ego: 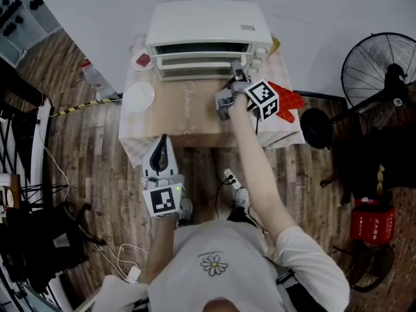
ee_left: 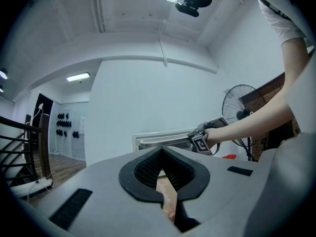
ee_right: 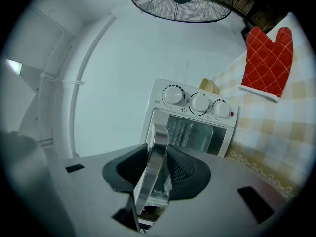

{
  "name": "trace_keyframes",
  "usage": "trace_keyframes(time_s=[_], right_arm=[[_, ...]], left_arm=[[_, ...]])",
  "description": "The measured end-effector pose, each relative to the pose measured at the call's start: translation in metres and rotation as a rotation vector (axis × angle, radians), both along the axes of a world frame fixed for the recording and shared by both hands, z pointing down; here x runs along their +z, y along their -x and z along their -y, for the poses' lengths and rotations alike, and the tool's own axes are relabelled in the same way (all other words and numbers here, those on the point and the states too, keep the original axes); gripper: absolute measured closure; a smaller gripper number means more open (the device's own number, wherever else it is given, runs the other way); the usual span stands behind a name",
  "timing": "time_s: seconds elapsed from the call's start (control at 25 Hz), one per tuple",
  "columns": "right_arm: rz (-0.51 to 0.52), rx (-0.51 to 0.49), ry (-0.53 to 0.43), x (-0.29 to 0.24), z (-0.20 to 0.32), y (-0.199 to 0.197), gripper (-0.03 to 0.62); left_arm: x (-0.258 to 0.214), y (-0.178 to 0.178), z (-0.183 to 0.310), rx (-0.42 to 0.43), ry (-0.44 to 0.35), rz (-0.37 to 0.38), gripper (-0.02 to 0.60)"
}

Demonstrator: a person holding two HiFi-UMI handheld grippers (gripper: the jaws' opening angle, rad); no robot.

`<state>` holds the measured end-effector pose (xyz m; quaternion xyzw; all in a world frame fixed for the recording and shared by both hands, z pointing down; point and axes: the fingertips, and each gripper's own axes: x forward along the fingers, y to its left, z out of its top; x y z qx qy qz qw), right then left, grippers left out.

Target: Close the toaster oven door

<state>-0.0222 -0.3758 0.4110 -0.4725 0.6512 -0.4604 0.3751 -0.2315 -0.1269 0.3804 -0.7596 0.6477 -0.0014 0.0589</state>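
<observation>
A white toaster oven (ego: pixel 207 25) stands at the far edge of the table (ego: pixel 175 119), its glass door (ego: pixel 195 67) partly raised. My right gripper (ego: pixel 238 72) reaches the door's right end. In the right gripper view the door's metal handle (ee_right: pixel 155 167) runs between the black pads, with the right gripper (ee_right: pixel 159 154) shut on it; the oven's knobs (ee_right: pixel 197 102) lie just beyond. My left gripper (ego: pixel 162 142) hangs near the table's front edge, far from the oven. In its own view the left gripper (ee_left: pixel 162 157) has its tips together and holds nothing.
A red oven mitt (ego: pixel 286 103) lies on the checked cloth right of the oven. A white plate (ego: pixel 138 97) and a small dish (ego: pixel 143 61) sit at the left. A standing fan (ego: pixel 383 64) is off the table's right side. A power strip (ego: pixel 233 177) lies on the floor.
</observation>
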Motion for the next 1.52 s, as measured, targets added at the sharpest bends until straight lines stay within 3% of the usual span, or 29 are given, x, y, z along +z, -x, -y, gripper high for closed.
trace_keyframes(time_s=[0.84,1.52], right_arm=[[-0.019,0.024,-0.004,-0.014,0.034,0.002,0.484],[-0.037,-0.032,-0.011,-0.016,0.025,-0.001,0.477]], left_arm=[[0.009,0.008,0.004,-0.018,0.015,0.015,0.566],[-0.001,0.006,-0.001,-0.009,-0.01,0.027,0.566]])
